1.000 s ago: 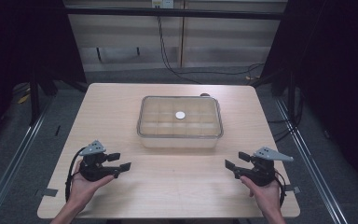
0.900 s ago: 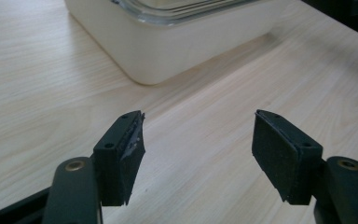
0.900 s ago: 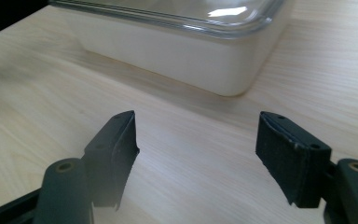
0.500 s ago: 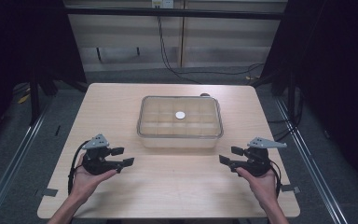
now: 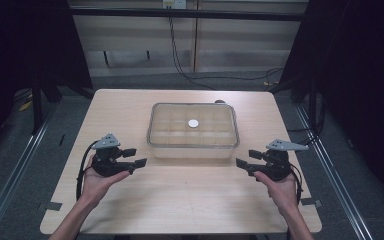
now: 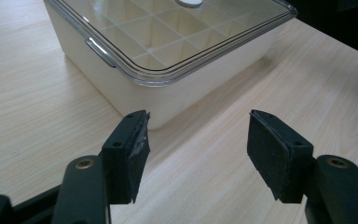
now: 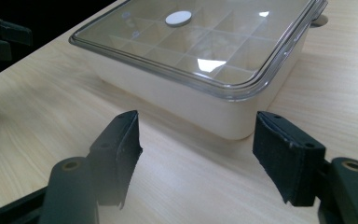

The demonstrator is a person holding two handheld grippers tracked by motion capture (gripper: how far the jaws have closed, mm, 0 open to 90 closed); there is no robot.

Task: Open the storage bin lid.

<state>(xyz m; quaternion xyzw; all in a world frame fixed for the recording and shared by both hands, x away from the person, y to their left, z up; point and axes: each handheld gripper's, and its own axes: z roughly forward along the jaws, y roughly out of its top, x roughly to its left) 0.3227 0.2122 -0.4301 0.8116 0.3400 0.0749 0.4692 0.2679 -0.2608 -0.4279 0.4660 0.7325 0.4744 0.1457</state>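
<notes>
Both grippers hover with fingers spread wide and nothing between them: the left gripper (image 5: 134, 157) and the right gripper (image 5: 249, 159). Ahead of and between them on the bench (image 5: 190, 200) sits the lidded compartment box (image 5: 193, 131), apart from both, a white disc (image 5: 193, 123) on its clear lid.

A light wooden table (image 5: 130, 110) stands on a grey floor (image 5: 20, 150) between dark curtains (image 5: 360, 75), with a pale panelled wall (image 5: 230, 45) and hanging black cables (image 5: 172, 45) beyond its far edge.
</notes>
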